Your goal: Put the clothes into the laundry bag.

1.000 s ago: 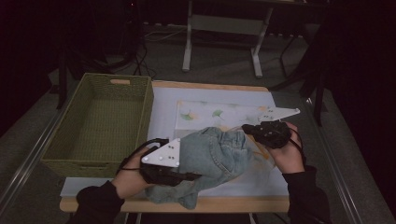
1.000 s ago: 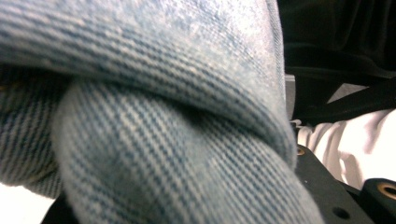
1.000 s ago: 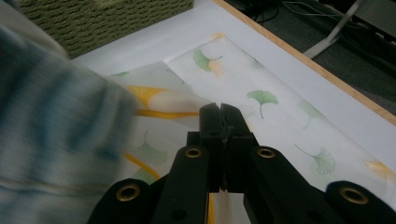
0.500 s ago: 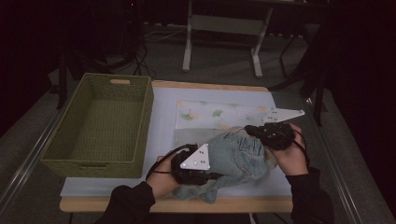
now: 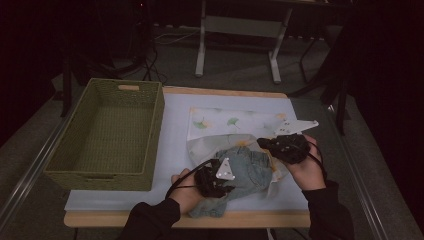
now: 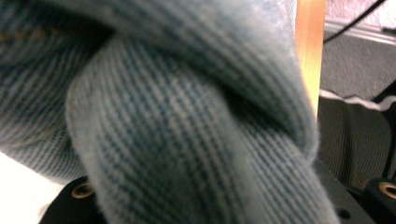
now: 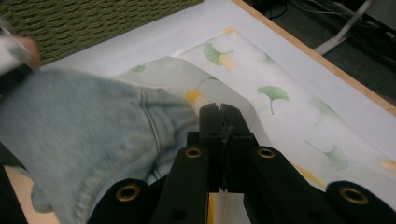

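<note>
Room: dark, dim floor, a white metal stand (image 5: 239, 37) with two legs behind the tabletop, cables on the floor near it.

Tabletop (image 5: 225, 92): wood-edged, covered with a pale blue-white sheet (image 5: 175, 135); the wood edge shows along the far and near sides.

Basket (image 5: 107, 135): green woven, rectangular, sits on the left part of the tabletop, handle slot in the far wall. Its weave also shows at the top of the right gripper view.

Leaf-print cloth (image 5: 235, 122): white with green and yellow ginkgo leaves, spread flat on the sheet right of the basket, near edge rumpled and folded up against the denim.

Denim garment (image 5: 247, 170): light blue, bunched, lies on the near part of the cloth, its lower end reaching the near tabletop edge. Between the two hands.

Left gripper (image 5: 214, 181): at the near-left side of the denim, fabric draped right over it; in the left gripper view a thick fold of denim blocks the jaws, can't tell how far apart they are or whether they pinch it.

Right gripper (image 5: 282, 147): at the far-right edge of the denim, jaws pressed fully together, tips over the cloth just beside the denim seam; a sliver of white and yellow material shows low between the jaws.
</note>
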